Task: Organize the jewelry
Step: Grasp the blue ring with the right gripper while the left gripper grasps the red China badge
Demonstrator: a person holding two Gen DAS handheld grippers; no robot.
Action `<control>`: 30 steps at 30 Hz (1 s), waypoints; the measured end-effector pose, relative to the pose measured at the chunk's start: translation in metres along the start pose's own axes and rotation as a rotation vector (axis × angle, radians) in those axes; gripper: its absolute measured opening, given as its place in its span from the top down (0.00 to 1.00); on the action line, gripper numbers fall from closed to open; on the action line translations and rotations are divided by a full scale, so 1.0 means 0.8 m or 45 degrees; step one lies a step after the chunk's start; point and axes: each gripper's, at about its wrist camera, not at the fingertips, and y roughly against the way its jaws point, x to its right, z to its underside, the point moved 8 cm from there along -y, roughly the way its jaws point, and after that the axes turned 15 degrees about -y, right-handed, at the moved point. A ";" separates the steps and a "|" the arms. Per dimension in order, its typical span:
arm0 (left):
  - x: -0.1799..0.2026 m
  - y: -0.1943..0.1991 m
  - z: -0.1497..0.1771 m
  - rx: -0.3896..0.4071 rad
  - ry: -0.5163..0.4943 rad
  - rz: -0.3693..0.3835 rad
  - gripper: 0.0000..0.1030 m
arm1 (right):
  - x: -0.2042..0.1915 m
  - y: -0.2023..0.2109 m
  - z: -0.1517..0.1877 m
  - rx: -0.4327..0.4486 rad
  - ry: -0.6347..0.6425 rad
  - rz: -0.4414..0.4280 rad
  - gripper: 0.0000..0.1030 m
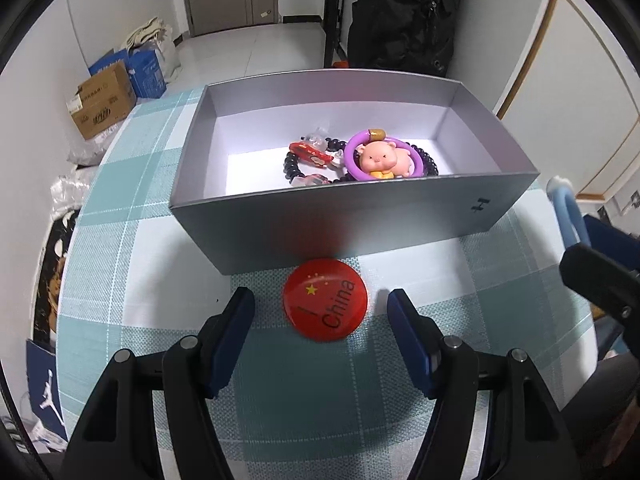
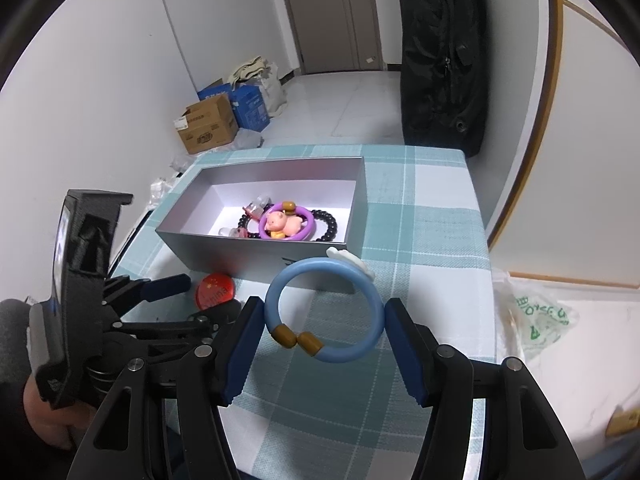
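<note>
A silver open box stands on the checked cloth. It holds a purple ring with a pink pig figure, a dark bead bracelet and small red and clear pieces. A round red "China" badge lies on the cloth just before the box. My left gripper is open with the badge between its fingers. My right gripper is shut on a blue ring bracelet with brown beads and a white charm, held near the box's front right corner.
The table has a teal and white checked cloth. A plastic bag lies to the right. Cardboard and blue boxes stand on the floor at the far left. A black bag stands behind the table.
</note>
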 end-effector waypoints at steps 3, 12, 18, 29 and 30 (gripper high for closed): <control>0.001 0.001 0.001 0.007 -0.018 -0.016 0.38 | -0.002 0.003 0.000 0.006 0.010 0.000 0.41; -0.006 0.000 -0.007 0.019 -0.020 -0.005 0.63 | -0.002 0.005 0.000 0.005 0.004 -0.008 0.41; -0.005 0.000 -0.006 0.024 -0.023 0.026 0.64 | -0.002 0.004 0.000 0.005 0.005 -0.008 0.41; -0.010 0.004 -0.004 0.021 0.028 0.096 0.64 | -0.006 0.003 -0.001 0.006 0.009 -0.012 0.41; -0.010 0.005 -0.003 0.024 0.033 0.100 0.64 | -0.007 0.003 -0.001 0.006 0.010 -0.013 0.41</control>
